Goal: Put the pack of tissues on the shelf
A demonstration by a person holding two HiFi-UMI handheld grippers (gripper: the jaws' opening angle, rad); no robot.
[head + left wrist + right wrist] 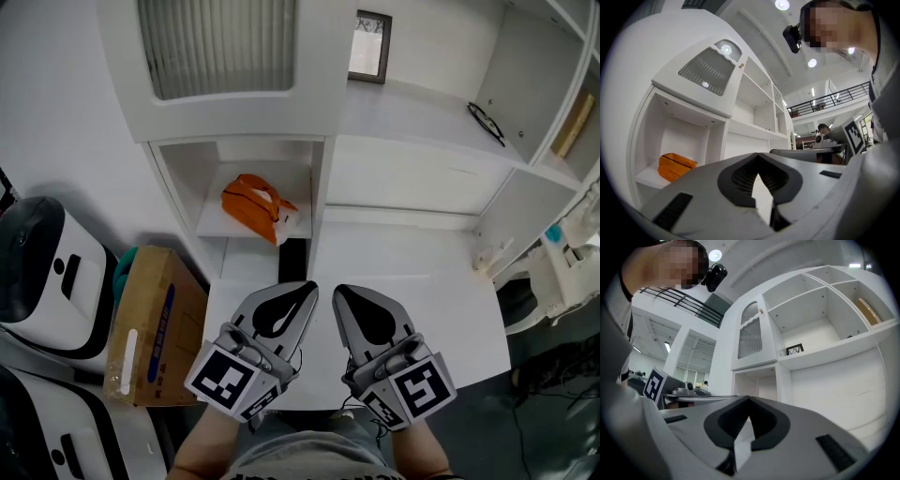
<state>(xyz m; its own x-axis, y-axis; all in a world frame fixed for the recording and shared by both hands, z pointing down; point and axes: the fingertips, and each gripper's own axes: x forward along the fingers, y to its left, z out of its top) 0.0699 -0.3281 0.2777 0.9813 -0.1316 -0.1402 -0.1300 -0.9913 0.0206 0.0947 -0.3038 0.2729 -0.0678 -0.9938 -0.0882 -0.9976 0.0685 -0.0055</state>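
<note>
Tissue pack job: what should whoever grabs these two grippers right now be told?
Left gripper: shut, empty.
Right gripper: shut, empty.
Both hang over the white table, short of the low shelf.
The orange pack of tissues lies on that shelf, nothing touching it.
Done: the pack is placed.
Left: apparently nothing.

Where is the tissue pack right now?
The orange pack of tissues lies in the low open shelf compartment beneath the slatted door, left of centre in the head view, ahead of the left gripper.
</note>
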